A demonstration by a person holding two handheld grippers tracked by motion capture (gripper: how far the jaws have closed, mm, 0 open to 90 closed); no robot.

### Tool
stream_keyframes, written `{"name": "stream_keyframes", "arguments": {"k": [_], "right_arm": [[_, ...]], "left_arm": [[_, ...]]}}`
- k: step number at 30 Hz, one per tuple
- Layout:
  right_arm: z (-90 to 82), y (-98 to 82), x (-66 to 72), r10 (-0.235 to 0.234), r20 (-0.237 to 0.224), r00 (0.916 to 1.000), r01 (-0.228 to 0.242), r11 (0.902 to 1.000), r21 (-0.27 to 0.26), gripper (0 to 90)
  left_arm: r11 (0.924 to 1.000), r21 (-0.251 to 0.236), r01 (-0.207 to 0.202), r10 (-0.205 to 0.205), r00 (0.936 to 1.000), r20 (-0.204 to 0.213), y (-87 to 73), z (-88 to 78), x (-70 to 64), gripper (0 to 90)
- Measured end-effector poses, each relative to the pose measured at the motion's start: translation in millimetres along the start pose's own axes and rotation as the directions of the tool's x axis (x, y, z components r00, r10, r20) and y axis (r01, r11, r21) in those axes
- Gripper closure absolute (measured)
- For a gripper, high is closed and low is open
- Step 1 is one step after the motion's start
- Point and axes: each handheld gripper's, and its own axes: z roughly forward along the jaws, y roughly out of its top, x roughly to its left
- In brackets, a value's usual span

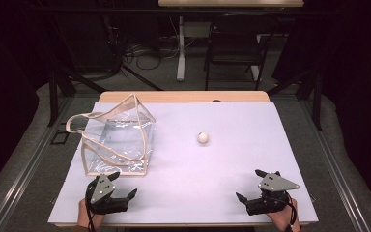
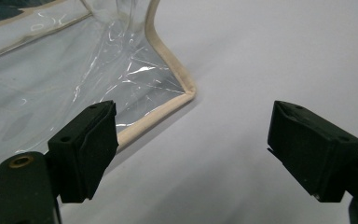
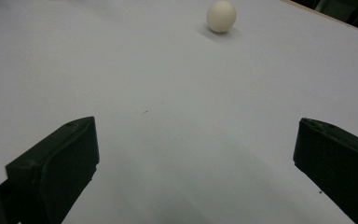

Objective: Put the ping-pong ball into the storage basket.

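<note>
gaping wide, left tool [image 1: 124, 184] and right tool [image 1: 249, 184] hold nothing.

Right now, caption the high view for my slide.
Open left gripper beside a clear bag, open right gripper short of a white ball.

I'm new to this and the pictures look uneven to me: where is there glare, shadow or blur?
High view: the white table is brightly lit, the room behind is dark. Left gripper view: bright glints on the clear bag, and the near jaws look soft. Right gripper view: the ball casts a small faint shadow; the jaws are slightly blurred.
</note>
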Motion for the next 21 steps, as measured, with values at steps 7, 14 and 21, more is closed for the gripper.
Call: {"name": "stream_keyframes", "arguments": {"k": [7, 14, 21], "right_arm": [[2.2, 1.3, -0.1, -0.001, -0.007, 1.0000, 0.001, 1.0000, 0.000, 0.0], [3.6, 2.2, 0.5, 0.007, -0.007, 1.0000, -0.007, 0.9999, 0.015, 0.0], [7.0, 8.9, 1.7, -0.007, 0.005, 1.0000, 0.007, 0.9997, 0.024, 0.0]], "left_arm": [[1.0000, -0.004, 0.003, -0.003, 1.0000, 0.000, -2.0, -2.2, 0.0, 16.3], [1.0000, -0.006, 0.003, -0.003, 1.0000, -0.004, -3.1, -1.7, 0.6, 16.3], [1.0000, -0.003, -0.009, 0.009, 1.0000, 0.003, -3.6, -1.7, -1.0, 16.3]]}}
